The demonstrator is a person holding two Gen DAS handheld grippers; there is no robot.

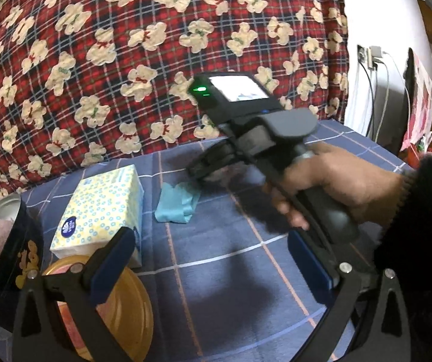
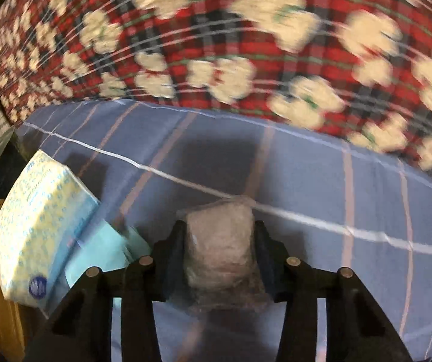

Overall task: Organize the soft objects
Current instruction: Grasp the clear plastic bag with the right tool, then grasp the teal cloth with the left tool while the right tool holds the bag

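Right wrist view: red plaid bear blanket (image 2: 246, 45) smeared by motion blur, bears only blobs. Grey soft bundle (image 2: 219, 247) between the finger pads, its lower part hidden behind the frame; material can't be told. Teal cloth (image 2: 101, 253) half hidden under the tissue pack (image 2: 35, 226). Left wrist view: black tin (image 1: 11, 241) beside the tissue pack is cut by the left edge, contents unclear. Right gripper (image 1: 207, 166) tips blurred, what they hold unreadable there.

My left tongs (image 1: 213, 259) stand wide apart over the blue checked sheet (image 1: 231, 241). Ahead, my right hand (image 1: 336, 187) tilts the right tongs (image 1: 204, 166) down beside a teal cloth (image 1: 176, 205) and tissue pack (image 1: 101, 208).
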